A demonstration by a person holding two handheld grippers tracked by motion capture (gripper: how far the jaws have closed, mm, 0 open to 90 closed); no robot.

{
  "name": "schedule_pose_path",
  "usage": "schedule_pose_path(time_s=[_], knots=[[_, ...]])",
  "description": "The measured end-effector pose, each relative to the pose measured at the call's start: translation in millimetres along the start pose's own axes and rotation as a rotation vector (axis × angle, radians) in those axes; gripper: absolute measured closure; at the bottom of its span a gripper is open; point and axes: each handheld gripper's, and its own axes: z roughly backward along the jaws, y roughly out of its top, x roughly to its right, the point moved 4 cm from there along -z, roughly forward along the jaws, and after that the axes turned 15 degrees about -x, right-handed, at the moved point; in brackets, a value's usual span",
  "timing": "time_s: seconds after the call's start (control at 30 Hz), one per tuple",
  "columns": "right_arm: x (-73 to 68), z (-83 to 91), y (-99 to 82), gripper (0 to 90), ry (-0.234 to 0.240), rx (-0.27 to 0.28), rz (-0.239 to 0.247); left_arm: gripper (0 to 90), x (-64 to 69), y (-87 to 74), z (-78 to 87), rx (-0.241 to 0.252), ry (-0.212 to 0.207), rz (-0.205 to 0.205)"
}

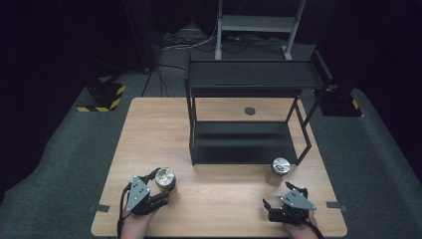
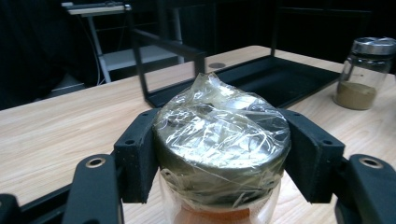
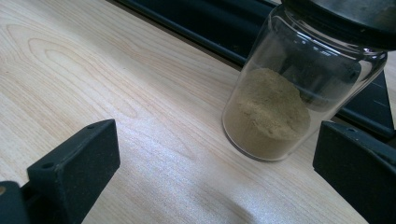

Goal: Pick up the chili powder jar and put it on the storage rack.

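While the left gripper (image 1: 160, 183) clamps its two black jaws on the metal lid of a plastic-wrapped spice jar (image 2: 219, 135), the jar sits near the table's (image 1: 149, 144) front edge, at about seven o'clock from the black two-tier rack (image 1: 246, 139). The jaws press on crinkled film over the cap rather than on the glass below, which holds an orange powder. The film may slide or tear, so the jar could twist, tip or drop if lifted quickly. At about five o'clock from the rack, a second glass jar (image 3: 285, 93) of tan powder stands upright just beside the rack's lower shelf. The right gripper (image 3: 215, 172) faces it with jaws spread wide, grasping nothing. Pushing forward carelessly, one jaw could knock that jar against the rack frame.
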Motion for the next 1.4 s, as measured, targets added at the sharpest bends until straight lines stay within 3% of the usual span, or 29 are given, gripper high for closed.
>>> schedule_pose_path(time_s=[0.37, 0.67, 0.93, 1.4], knots=[[1.4, 0.3, -1.2, 0.0, 0.008, 0.007, -0.005, 34.7, 15.3, 14.4, -8.8, 0.017, -0.072, -0.029], [2.2, 0.4, -1.4, 0.0, 0.012, 0.008, -0.008, 34.7, 21.1, 42.3, -14.4, 0.047, -0.131, -0.034], [3.2, 0.5, -1.6, 0.0, 0.016, 0.009, -0.015, 34.7, 21.9, 71.8, -20.6, 0.068, -0.121, -0.080], [5.0, 0.6, -2.8, 0.0, 0.024, 0.016, -0.024, 34.7, 15.7, 118.0, -31.6, 0.103, -0.133, -0.078]])
